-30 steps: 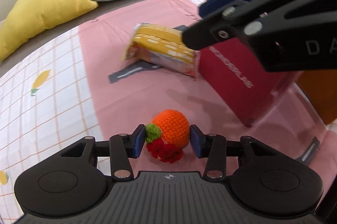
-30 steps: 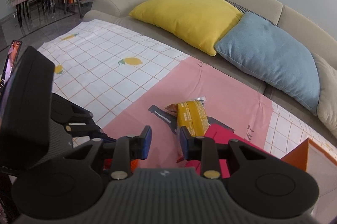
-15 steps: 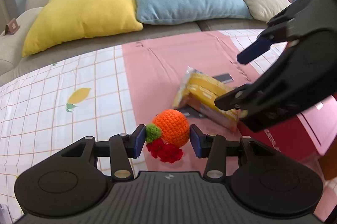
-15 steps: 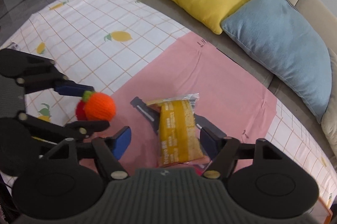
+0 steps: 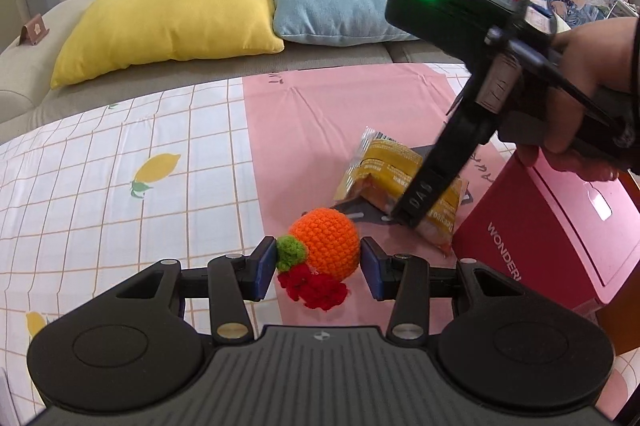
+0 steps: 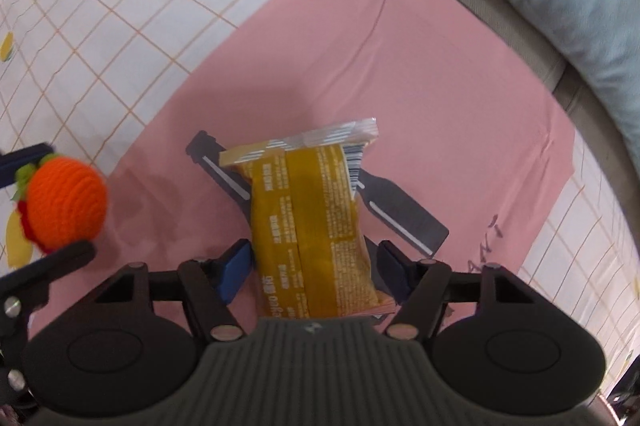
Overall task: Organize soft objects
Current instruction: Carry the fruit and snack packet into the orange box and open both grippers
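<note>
The right gripper [image 6: 312,268] has been swung down over the yellow snack packet [image 6: 310,222] on the pink cloth [image 6: 420,77], jaws closing around it though contact seems unsure, while the crocheted orange [image 5: 324,242] is kept clamped in the left gripper [image 5: 318,268].

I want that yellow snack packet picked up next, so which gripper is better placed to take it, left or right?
Right. The right gripper points down over the yellow snack packet, jaws closing with the packet between them. The left gripper is shut on the crocheted orange.
</note>
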The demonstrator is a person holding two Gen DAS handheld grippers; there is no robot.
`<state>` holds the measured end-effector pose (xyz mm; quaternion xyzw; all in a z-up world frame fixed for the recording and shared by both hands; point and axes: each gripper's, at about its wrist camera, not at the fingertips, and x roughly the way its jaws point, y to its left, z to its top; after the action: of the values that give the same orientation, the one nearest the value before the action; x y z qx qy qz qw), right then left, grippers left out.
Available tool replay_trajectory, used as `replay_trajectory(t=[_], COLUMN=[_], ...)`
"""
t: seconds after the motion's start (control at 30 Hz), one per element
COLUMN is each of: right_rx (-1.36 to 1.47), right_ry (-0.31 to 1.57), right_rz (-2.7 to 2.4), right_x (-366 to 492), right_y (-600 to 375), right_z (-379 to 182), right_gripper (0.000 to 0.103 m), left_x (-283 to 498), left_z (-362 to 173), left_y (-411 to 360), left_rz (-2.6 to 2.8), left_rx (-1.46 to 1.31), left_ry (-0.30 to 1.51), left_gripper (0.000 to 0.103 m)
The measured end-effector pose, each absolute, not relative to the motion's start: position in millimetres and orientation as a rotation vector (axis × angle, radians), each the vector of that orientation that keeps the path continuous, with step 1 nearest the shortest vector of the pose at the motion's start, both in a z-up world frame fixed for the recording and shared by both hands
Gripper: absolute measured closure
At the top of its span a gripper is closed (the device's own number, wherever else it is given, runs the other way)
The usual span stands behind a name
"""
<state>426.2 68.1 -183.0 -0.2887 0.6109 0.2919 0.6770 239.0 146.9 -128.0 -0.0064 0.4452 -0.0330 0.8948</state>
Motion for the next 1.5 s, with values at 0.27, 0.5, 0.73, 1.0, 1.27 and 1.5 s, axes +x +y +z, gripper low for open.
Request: replay_trajectory(t=[0.27, 0.5, 0.73, 1.0, 1.27, 1.5], right_rx=[-0.651, -0.464, -0.15, 0.006, 0.116, 0.177], right_ry=[1.303, 1.203, 1.129, 1.038, 1.018, 0.97], right_rz=[0.661, 0.736, 0.806, 0.736, 0.624, 0.464], right_x=[414.3, 385.0, 327.3, 256.5, 207.8, 189.2], right_y=[72.5, 63.6, 24.4, -40.7, -124.6, -210.9], right_z=[-173.0, -122.4, -69.5, -44.3, -47.9, -44.4], right_gripper=[0.066, 0.068, 0.068, 0.068, 0.068, 0.068], left_x=[229.7, 195.4, 154.1, 115.7, 99.5, 109.9], left_z=[-117.3, -90.6, -61.7, -49.2, -35.0, -13.3], left_y=[149.7, 157.0, 156.1, 125.1, 76.1, 14.5], left_rz=[-0.045, 0.03, 0.071, 0.022, -0.101, -0.266], left_rx=[-0.025, -0.078, -0.168, -0.151, -0.111, -0.015], left_ry=[0.904, 0.846, 0.784, 0.777, 0.764, 0.715], left_gripper=[0.052, 0.052, 0.052, 0.052, 0.052, 0.052])
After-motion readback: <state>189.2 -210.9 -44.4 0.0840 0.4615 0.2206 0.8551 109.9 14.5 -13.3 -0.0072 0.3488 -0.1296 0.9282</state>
